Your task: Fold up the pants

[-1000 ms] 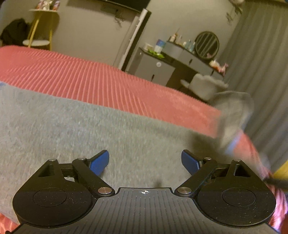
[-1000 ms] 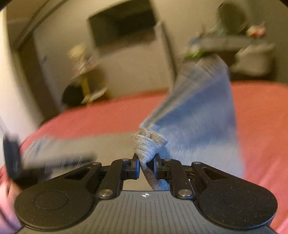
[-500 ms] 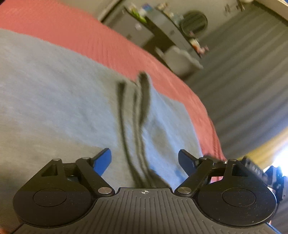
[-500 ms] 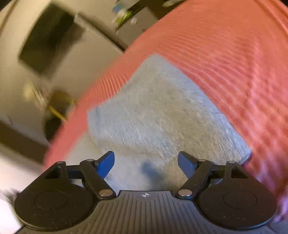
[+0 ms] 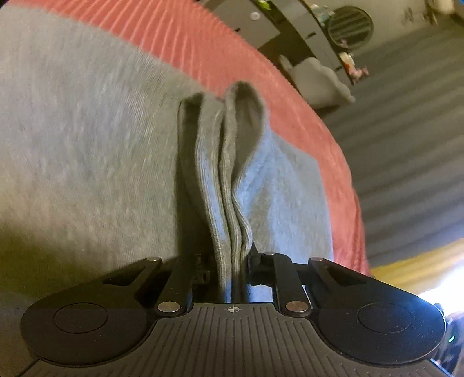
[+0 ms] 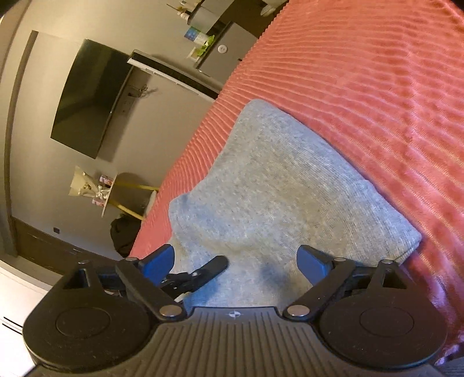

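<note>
Lying folded on the bed, the grey knit pants [image 5: 87,150] show a soft, faintly ribbed weave, and several stacked layers of their edge rise in a narrow ridge straight out of the left claw [image 5: 232,269]. That claw is clamped tight on the bundled layers, its fingers pressed against the cloth from both sides. In the right wrist view the pants [image 6: 278,185] form a neat block with a rounded corner at the right, resting flat. The right claw [image 6: 235,261] hangs just over the near part of the cloth; its jaws are opening, the blue pads [image 6: 311,259] stand wide apart and nothing is pinched between them. A black finger of the other tool reaches in at its lower left.

Under the pants lies a coral-red ribbed bedspread [image 6: 362,87]. Beyond the bed stand a dark wall-mounted television [image 6: 87,98], a small round side table with yellow legs [image 6: 127,191], a grey dresser [image 5: 261,23] with a round mirror [image 5: 349,26], and grey curtains [image 5: 406,116].
</note>
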